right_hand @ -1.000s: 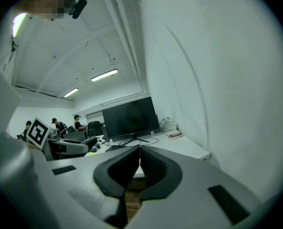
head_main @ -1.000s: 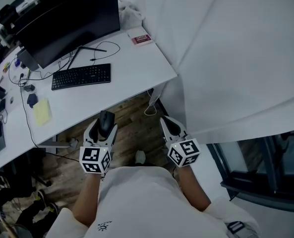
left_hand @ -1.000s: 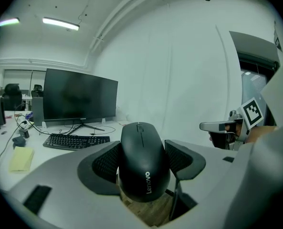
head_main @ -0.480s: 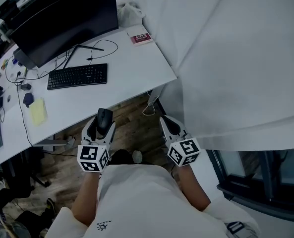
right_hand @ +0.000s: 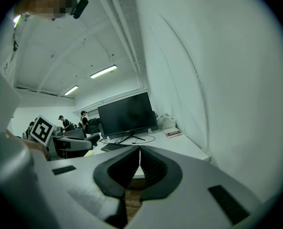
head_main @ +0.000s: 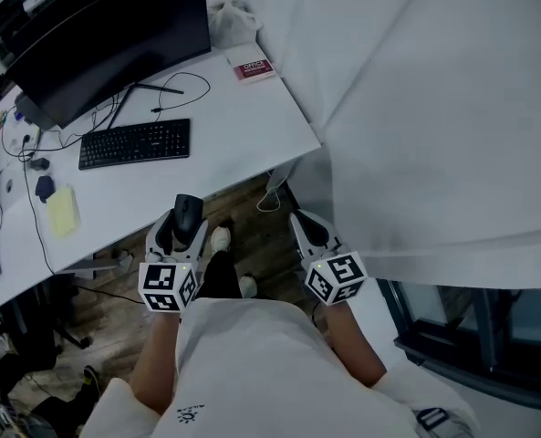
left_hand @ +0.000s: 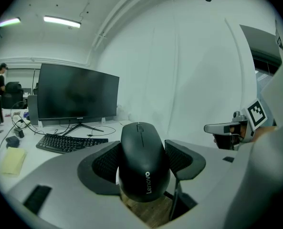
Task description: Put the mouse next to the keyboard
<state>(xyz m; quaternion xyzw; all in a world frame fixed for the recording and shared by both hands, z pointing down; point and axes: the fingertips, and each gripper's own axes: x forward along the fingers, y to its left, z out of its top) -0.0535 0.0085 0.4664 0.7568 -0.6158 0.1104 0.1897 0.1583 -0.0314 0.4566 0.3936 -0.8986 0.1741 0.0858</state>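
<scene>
My left tongs (head_main: 186,231) are clamped on the mouse (left_hand: 143,163), one ribbed pad pressed against each long flank. Its nose points up and away from me and the brand print faces my camera. I judge the side grip the sensible one: it leaves the flat belly free to meet the surface, and the buttons are not squeezed.

The mouse is not over the worktop (head_main: 238,140). It hangs above the wooden floor (head_main: 252,210), on my side of the keyboard (head_main: 134,143) and well apart from it, short of the worktop's near edge.

My right tongs (right_hand: 140,168) are closed with nothing between the pads, held off to the side farthest from the keyboard. The job needs one carrier, so I judge the right pair is simply parked out of the way.

The keyboard lies in front of the monitor (head_main: 106,35), with a cable (head_main: 174,88) looping behind it. The surface beside the end of the keyboard nearer the white curtain (head_main: 416,108) is bare, so that looks the natural landing spot. I think the carry is underway, with the reach forward and the set-down left to do.
</scene>
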